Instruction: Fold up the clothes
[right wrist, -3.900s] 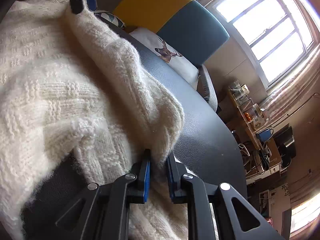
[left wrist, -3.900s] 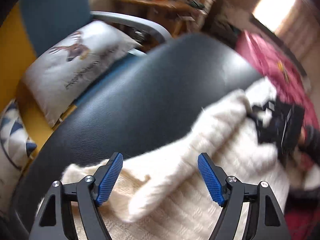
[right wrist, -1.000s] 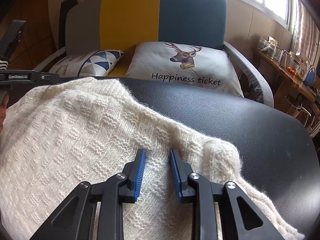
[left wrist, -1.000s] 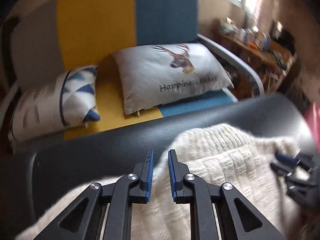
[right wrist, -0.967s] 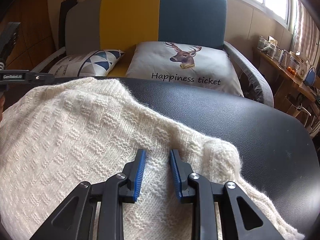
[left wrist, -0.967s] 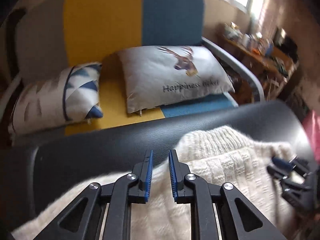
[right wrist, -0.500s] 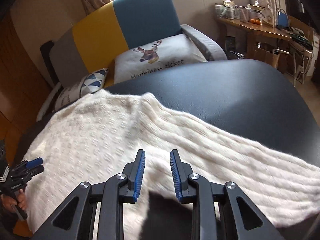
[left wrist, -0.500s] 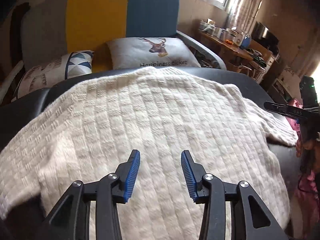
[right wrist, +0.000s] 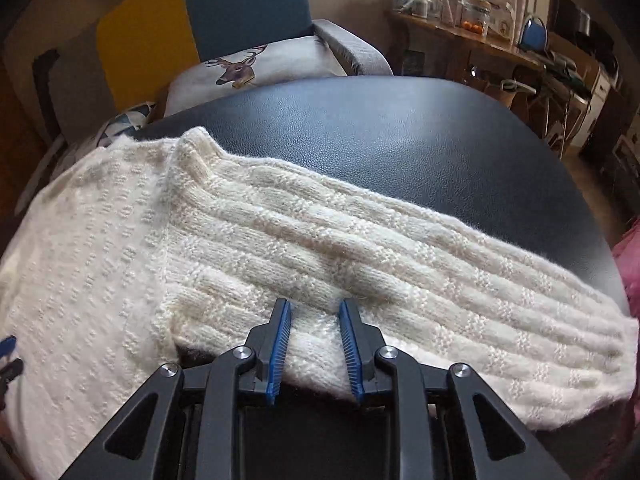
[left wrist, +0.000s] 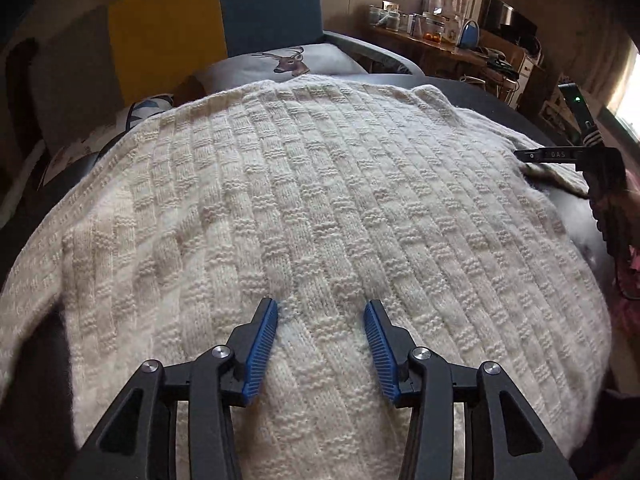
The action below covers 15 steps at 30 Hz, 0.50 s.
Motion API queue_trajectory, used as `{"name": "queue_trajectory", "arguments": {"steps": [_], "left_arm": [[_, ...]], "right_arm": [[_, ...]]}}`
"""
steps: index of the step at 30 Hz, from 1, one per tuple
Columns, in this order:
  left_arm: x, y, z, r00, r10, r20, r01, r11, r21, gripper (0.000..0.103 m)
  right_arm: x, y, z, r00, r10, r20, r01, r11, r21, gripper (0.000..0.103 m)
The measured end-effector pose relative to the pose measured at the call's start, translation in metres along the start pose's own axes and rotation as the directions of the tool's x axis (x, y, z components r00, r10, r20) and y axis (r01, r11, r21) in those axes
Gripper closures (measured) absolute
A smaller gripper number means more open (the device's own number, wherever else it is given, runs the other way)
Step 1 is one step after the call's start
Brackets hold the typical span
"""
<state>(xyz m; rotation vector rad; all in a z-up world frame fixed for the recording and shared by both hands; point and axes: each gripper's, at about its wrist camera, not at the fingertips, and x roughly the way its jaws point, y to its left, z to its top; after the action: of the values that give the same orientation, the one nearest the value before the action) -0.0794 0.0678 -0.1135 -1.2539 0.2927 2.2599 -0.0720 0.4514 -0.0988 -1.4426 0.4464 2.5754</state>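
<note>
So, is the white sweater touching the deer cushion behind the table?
Apart. The right wrist view shows a strip of black table between the far edge of the sweater and the deer cushion.

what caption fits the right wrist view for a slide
Open right gripper over the sleeve of a cream knit sweater spread on a black table.

cream basket-knit sweater (left wrist: 320, 200), black table (right wrist: 400, 140), blue-padded claws

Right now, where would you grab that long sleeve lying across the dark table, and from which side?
Probably near its near edge, where the right gripper already straddles it with jaws open. The sleeve lies flat and stretched out across the table, and that long edge facing the gripper is free, so coming in low from the near side lets one finger slip under the knit.
</note>
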Motion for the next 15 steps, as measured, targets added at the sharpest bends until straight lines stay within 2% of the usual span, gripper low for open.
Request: {"name": "queue_trajectory", "arguments": {"steps": [3, 5, 7, 9, 11, 13, 15], "left_arm": [[-0.003, -0.006, 0.021, 0.999, -0.031, -0.007, 0.031, 0.999, -0.033, 0.055], [-0.006, -0.016, 0.04, 0.997, -0.066, 0.032, 0.067, 0.997, -0.023, 0.052], [-0.004, -0.031, 0.058, 0.994, -0.097, 0.054, 0.096, 0.995, 0.005, 0.047], [0.004, -0.047, 0.074, 0.991, -0.123, 0.057, 0.122, 0.992, 0.034, 0.046], [0.017, -0.066, 0.089, 0.989, -0.141, 0.051, 0.137, 0.988, 0.069, 0.046], [0.03, -0.086, 0.104, 0.987, -0.153, 0.045, 0.148, 0.983, 0.107, 0.046], [0.044, -0.105, 0.117, 0.988, -0.154, 0.033, 0.148, 0.979, 0.142, 0.046]], "right_arm": [[-0.037, -0.038, -0.02, 0.988, 0.128, 0.084, -0.14, 0.976, 0.165, 0.077], [-0.064, -0.075, -0.041, 0.972, 0.176, 0.155, -0.216, 0.93, 0.296, 0.077], [-0.09, -0.124, -0.073, 0.957, 0.184, 0.223, -0.269, 0.851, 0.452, 0.077], [-0.11, -0.172, -0.106, 0.96, 0.129, 0.247, -0.257, 0.756, 0.603, 0.077], [-0.125, -0.216, -0.137, 0.967, 0.064, 0.247, -0.229, 0.641, 0.733, 0.073], [-0.131, -0.249, -0.158, 0.967, 0.023, 0.255, -0.227, 0.542, 0.809, 0.073], [-0.131, -0.268, -0.161, 0.961, -0.004, 0.277, -0.237, 0.507, 0.829, 0.073]]}}
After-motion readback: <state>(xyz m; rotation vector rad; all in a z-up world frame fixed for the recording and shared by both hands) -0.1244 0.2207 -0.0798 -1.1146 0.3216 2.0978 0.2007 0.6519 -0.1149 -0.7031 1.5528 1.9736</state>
